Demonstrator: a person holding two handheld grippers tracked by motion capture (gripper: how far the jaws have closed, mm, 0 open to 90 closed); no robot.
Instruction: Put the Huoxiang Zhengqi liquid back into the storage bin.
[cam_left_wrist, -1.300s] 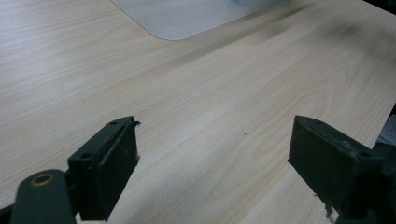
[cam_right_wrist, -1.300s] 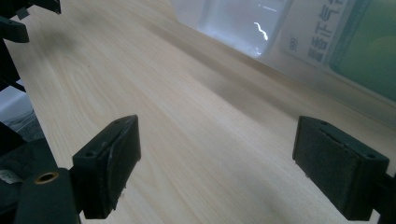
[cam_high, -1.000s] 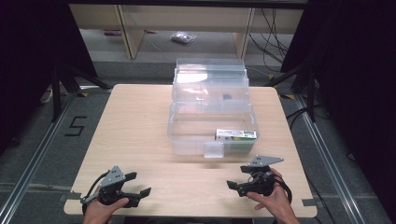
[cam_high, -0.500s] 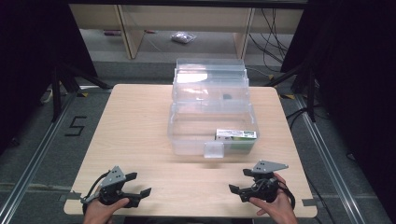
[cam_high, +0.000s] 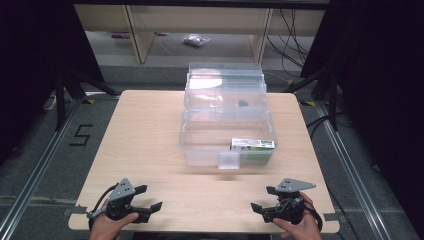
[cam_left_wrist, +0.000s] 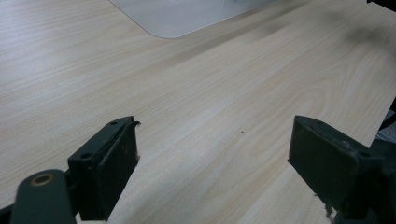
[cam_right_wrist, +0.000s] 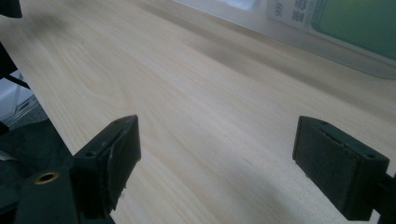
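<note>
Left gripper (cam_high: 150, 199), right gripper (cam_high: 262, 198) — agape

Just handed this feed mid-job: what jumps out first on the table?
A clear plastic storage box dominates the middle and far part of the wooden table, with a green-and-white carton inside its near right corner. At the near edge, the left claw and the right claw sit apart at the two corners, both with jaws spread wide and holding nothing.
</note>
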